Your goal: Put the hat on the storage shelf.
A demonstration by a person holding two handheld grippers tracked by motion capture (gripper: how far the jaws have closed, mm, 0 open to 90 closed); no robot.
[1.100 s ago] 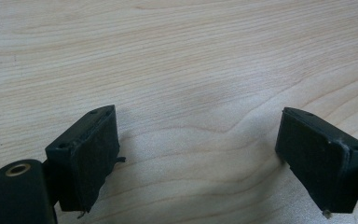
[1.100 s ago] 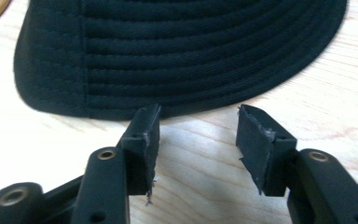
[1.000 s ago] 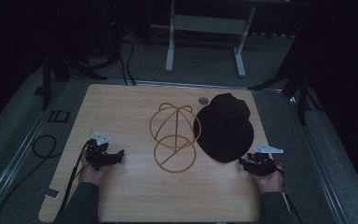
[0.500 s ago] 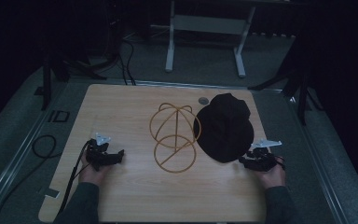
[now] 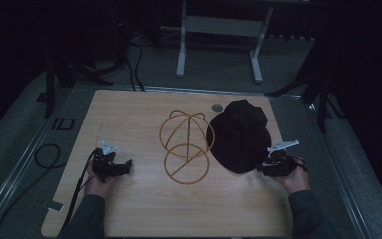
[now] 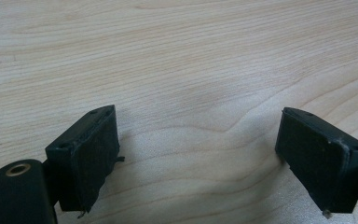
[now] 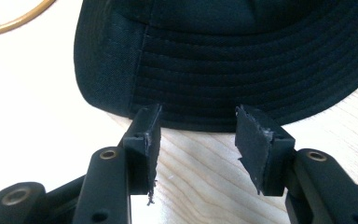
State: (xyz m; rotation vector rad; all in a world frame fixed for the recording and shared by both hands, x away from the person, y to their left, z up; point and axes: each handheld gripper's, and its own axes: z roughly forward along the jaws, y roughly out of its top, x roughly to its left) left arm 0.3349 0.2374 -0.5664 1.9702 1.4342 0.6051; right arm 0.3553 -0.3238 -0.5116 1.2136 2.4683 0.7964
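Right gripper view puts the right gripper [image 7: 198, 140], jaws spread and empty, at the black bucket hat [image 7: 242, 56] brim low in frame, so a shallow bite risks the fabric slipping, while the left gripper [image 6: 205, 154] gapes idle over the wooden table [image 6: 191, 60].

A dim recording studio or laboratory bay, set up for bench trials. A single light-wood table [image 5: 144, 209] stands on grey carpet [image 5: 214, 69], lit from above while the surrounding room falls to black. Metal rails [image 5: 20, 164] frame the table's sides. Black cables [image 5: 45, 154] loop over the floor at left and run back towards dark stands [image 5: 49, 84]. Beyond the table, the white legs of a second bench [image 5: 219, 30] rise from the carpet. Furnishings are bare and technical, with no domestic or shop fittings among them.
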